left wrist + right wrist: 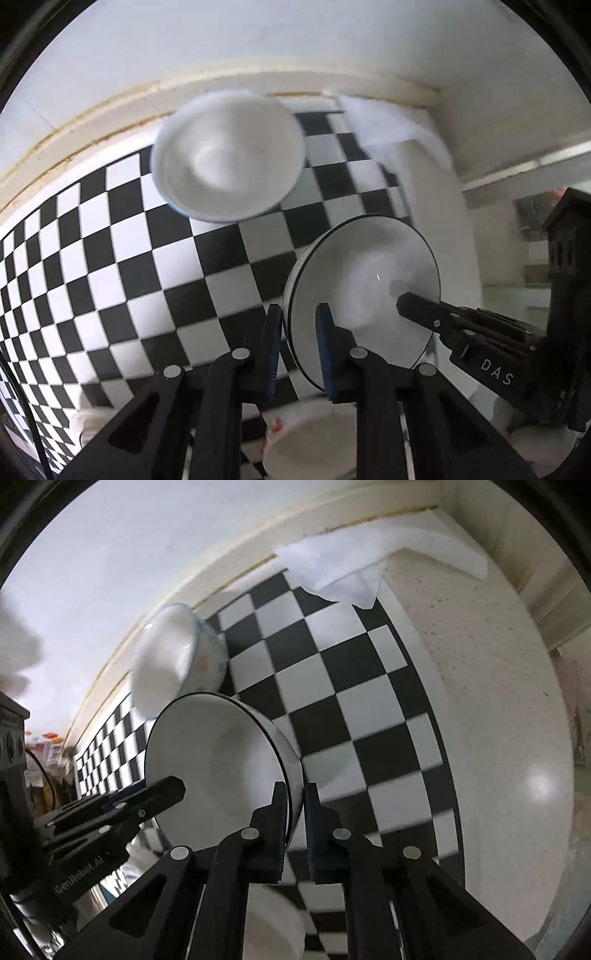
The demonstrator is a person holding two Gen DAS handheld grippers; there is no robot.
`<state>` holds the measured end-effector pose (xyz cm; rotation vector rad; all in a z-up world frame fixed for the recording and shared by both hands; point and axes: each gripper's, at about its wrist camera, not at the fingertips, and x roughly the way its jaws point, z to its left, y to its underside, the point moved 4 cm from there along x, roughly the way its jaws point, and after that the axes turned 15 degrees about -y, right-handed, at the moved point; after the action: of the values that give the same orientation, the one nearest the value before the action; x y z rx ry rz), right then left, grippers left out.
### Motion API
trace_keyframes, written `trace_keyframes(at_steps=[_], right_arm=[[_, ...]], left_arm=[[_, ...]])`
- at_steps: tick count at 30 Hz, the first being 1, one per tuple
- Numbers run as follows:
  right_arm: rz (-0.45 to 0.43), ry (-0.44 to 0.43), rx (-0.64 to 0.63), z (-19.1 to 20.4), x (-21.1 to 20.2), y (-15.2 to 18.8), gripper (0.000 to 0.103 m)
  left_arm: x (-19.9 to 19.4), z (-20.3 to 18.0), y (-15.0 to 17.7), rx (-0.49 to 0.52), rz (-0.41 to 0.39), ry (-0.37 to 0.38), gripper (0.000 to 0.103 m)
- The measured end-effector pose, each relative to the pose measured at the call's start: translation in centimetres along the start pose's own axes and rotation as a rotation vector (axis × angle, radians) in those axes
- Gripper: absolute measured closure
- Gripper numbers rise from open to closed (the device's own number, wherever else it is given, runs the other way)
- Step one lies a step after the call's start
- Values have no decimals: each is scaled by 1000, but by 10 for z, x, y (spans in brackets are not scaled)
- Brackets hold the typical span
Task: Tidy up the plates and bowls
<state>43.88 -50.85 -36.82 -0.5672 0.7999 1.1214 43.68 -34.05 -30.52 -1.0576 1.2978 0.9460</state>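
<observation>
We hold both tools pointed steeply down over the checkered table (110, 258). Our left tool (298, 332) is clamped on the near-left rim of the black-rimmed bowl (369, 266), one finger outside the wall, one inside. Our right tool (295, 814) grips the opposite rim of the same bowl (214, 760), so it hangs between the two, tilted, above the table. Each tool reaches into the other's view across the bowl. A second bowl (225, 155) sits well ahead of the left tool, near the wall, smeared by motion blur; its patterned side (207, 657) shows from the right. Below the tools, pale dishes (314, 439) are cut off and blurred, too unclear to name. A white cloth (351, 568) lies far ahead of the right tool.
</observation>
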Motion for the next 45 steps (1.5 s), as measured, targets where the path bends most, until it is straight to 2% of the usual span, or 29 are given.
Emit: trace_keyframes(at_steps=[6, 10, 14, 20, 29, 37, 41, 45], right_arm=[[-28, -20, -43, 27, -47, 43, 92], [-27, -27, -53, 35, -63, 75, 92], [2, -24, -33, 28, -60, 109, 92], [72, 19, -10, 13, -25, 140, 92], [116, 78, 4, -8, -1, 150, 91], [160, 69, 30, -10, 1, 149, 86], [184, 44, 28, -4, -8, 146, 85], [131, 0, -1, 13, -36, 116, 85]], left_arm=[[-53, -2, 33, 30, -58, 14, 87], [-67, -1, 63, 47, -64, 6, 87], [-49, 4, 92, 53, -8, 3, 87], [-13, 9, 114, 55, 67, -24, 87], [22, -5, 123, 128, 118, -99, 87], [25, -8, 123, 158, 124, -140, 87], [19, 0, 120, 138, 134, -112, 87], [-6, 23, 93, 62, 97, -68, 86]])
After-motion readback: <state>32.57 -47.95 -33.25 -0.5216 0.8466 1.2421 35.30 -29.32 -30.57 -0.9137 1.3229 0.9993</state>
